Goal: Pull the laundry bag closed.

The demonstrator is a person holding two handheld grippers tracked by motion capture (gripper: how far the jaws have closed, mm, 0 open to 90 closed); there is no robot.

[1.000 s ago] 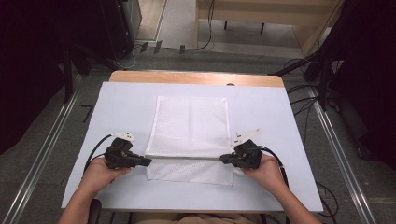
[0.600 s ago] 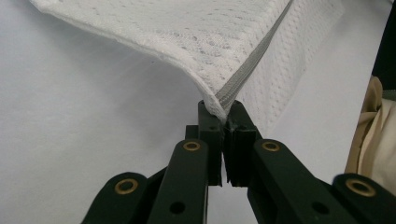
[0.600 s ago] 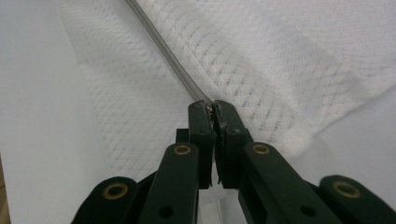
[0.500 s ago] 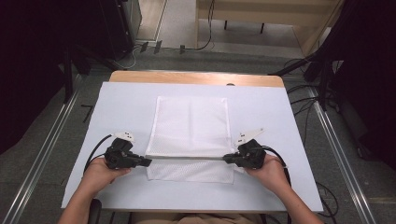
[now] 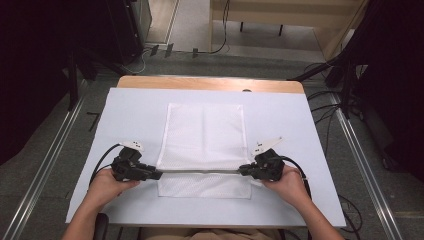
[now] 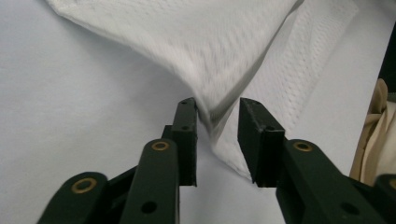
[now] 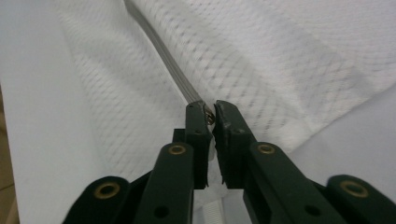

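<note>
A white mesh bag [image 5: 202,135] lies flat on the pale table sheet [image 5: 130,110], its near part folded along a zipper line. My left gripper [image 5: 159,173] is at the fold's left end. Its jaws have just been opening, and they stand apart around a blurred corner of the mesh bag [image 6: 219,70] without pressing it [image 6: 217,112]. My right gripper [image 5: 241,171] is at the fold's right end. Its jaws have also just been opening, and a narrow gap shows between the pads [image 7: 210,109]. The end of the grey zipper [image 7: 163,60] still sits at their tips.
The wooden table edge [image 5: 210,83] runs along the far side. Metal rails [image 5: 360,150] flank the table on both sides, and cables [image 5: 325,100] lie on the floor at the right. Bare sheet shows to the left and right of the bag.
</note>
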